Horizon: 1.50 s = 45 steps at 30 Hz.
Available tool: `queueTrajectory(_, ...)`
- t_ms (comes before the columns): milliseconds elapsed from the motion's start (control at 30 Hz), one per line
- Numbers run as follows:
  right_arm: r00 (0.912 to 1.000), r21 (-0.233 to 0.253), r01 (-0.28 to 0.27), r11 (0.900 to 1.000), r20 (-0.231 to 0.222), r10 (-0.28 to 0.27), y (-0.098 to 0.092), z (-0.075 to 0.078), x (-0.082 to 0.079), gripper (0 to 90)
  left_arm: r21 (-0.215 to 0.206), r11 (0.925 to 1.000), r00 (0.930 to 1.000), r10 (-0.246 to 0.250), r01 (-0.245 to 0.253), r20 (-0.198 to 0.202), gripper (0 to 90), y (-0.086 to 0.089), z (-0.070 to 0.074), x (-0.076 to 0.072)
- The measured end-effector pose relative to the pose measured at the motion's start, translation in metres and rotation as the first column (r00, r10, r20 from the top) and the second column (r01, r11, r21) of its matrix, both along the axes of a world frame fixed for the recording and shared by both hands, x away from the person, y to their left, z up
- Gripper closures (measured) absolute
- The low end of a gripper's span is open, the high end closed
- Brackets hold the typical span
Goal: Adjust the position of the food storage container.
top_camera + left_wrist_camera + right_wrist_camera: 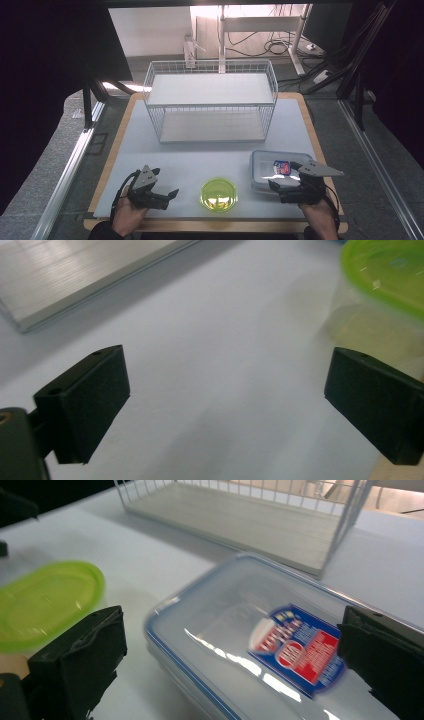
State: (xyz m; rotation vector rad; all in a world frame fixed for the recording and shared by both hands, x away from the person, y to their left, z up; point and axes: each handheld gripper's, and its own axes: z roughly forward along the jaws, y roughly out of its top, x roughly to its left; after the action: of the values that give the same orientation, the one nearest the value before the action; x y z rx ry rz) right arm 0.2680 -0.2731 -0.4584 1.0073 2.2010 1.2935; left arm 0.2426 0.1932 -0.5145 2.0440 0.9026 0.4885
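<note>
On the pale, smooth bench, a round container with a glossy lime-green lid sits at the near edge between the two hands, and a flat rectangular clear plastic box with a blue-rimmed lid and a red-and-blue label lies just to its right, in front of a white wire basket with a flat pale floor. The left gripper lies low, angled toward the green lid, jaws wide apart over bare bench. The right gripper hovers over the box's near end, jaws apart on either side of it; its own view shows the label's print, though blurred.
</note>
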Motion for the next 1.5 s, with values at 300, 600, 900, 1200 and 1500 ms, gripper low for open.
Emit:
queueTrajectory(300, 1.0000, -0.108, 0.003, 0.994, 0.005, -0.003, 0.003, -0.008, -0.002, 0.0, -0.016, 0.9999, 0.9977, -0.008, 0.006, -0.067, 6.0, -0.001, 0.002, 0.001)
queueTrajectory(600, 0.9999, -0.134, 0.004, 0.991, -0.013, -0.006, 0.006, -0.013, -0.002, 0.0, -0.069, 0.9943, 0.9923, -0.087, 0.081, -0.088, 4.5, -0.005, 0.009, -0.001)
queueTrajectory(900, 0.9986, -0.144, -0.022, 0.989, -0.050, 0.015, 0.009, -0.014, -0.002, 0.0, -0.059, 0.9895, 0.9906, -0.134, 0.132, -0.026, 26.3, -0.017, 0.024, -0.013)
queueTrajectory(1200, 0.9989, -0.131, -0.014, 0.991, -0.047, 0.008, 0.012, -0.011, -0.003, 0.0, -0.108, 0.9696, 0.9751, -0.222, 0.219, -0.008, 57.7, -0.043, 0.041, -0.026)
queueTrajectory(1500, 0.9998, -0.133, -0.013, 0.991, -0.020, 0.010, 0.013, -0.009, -0.004, 4.2, -0.123, 0.9351, 0.9408, -0.338, 0.332, -0.026, 89.6, -0.078, 0.043, -0.031)
